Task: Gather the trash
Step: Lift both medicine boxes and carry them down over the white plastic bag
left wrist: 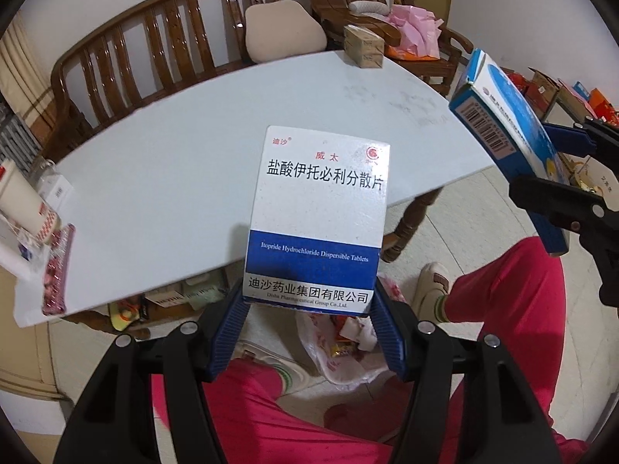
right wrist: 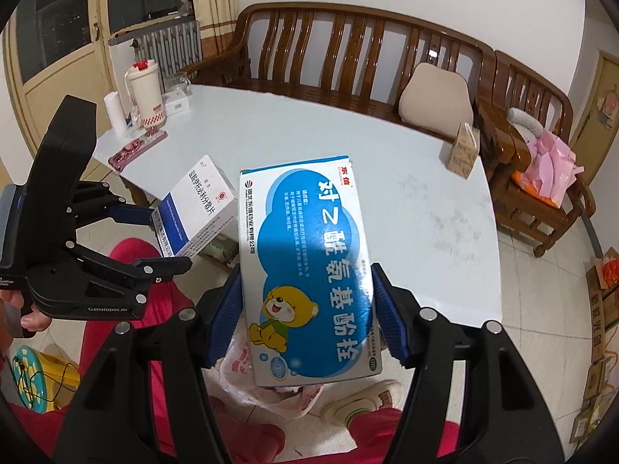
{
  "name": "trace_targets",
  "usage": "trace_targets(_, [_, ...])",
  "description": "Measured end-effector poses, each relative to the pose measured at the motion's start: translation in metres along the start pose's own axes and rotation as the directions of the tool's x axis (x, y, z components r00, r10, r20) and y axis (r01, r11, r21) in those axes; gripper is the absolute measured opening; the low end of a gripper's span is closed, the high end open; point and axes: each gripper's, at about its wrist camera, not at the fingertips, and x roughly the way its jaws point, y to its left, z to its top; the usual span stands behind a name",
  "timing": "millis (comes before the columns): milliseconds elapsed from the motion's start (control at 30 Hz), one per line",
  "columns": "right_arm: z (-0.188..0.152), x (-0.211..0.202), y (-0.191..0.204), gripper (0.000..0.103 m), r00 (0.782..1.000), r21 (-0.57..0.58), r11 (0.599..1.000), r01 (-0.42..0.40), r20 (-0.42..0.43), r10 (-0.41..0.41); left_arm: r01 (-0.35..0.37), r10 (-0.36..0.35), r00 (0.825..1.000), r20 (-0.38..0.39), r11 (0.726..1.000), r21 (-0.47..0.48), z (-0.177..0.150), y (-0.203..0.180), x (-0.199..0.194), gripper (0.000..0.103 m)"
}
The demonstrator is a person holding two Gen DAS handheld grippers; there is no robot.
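Note:
My left gripper [left wrist: 307, 305] is shut on a white and blue medicine box [left wrist: 317, 208], held upright above the floor at the table's near edge. It also shows in the right wrist view [right wrist: 195, 208] with the left gripper [right wrist: 154, 236] on it. My right gripper [right wrist: 305, 305] is shut on a blue cartoon-bear medicine box [right wrist: 309, 270]; the same box shows in the left wrist view [left wrist: 506, 135], at the right. A white plastic trash bag [left wrist: 340, 352] with wrappers lies open on the floor below both boxes, partly hidden in the right wrist view [right wrist: 240, 363].
The white table [left wrist: 174, 178] carries a small brown carton [left wrist: 363, 46] at the far corner, a kettle [right wrist: 145, 92], a paper roll and a pink tray [right wrist: 135, 149] at the other end. A wooden bench [right wrist: 348, 46] stands behind. The person's red-trousered legs [left wrist: 503, 301] flank the bag.

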Motion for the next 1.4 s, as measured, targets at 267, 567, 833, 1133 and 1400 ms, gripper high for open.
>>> trace_targets(267, [-0.027, 0.018, 0.011, 0.062, 0.998, 0.021, 1.000, -0.022, -0.065, 0.023, 0.068, -0.070, 0.996, -0.058, 0.997, -0.032, -0.032, -0.007, 0.028, 0.060])
trace_targets(567, [-0.060, 0.050, 0.022, 0.062, 0.990, 0.039, 0.999, -0.035, -0.138, 0.040, 0.108, -0.115, 0.982, -0.147, 0.992, -0.060, -0.062, -0.014, 0.074, 0.060])
trace_targets(833, [-0.092, 0.090, 0.024, 0.062, 0.977, 0.062, 0.998, -0.019, -0.210, 0.032, 0.126, -0.145, 0.965, -0.218, 0.987, -0.099, -0.079, -0.010, 0.119, 0.060])
trace_targets(1133, [-0.117, 0.136, 0.019, 0.062, 0.958, 0.103, 0.995, 0.010, -0.287, 0.020, 0.157, -0.195, 0.925, -0.327, 0.978, -0.138, -0.095, -0.014, 0.176, 0.060])
trace_targets(1400, [-0.138, 0.189, 0.015, 0.062, 0.933, 0.127, 0.991, 0.045, -0.361, 0.004, 0.154, -0.223, 0.883, -0.414, 0.969, -0.195, -0.106, -0.015, 0.230, 0.060])
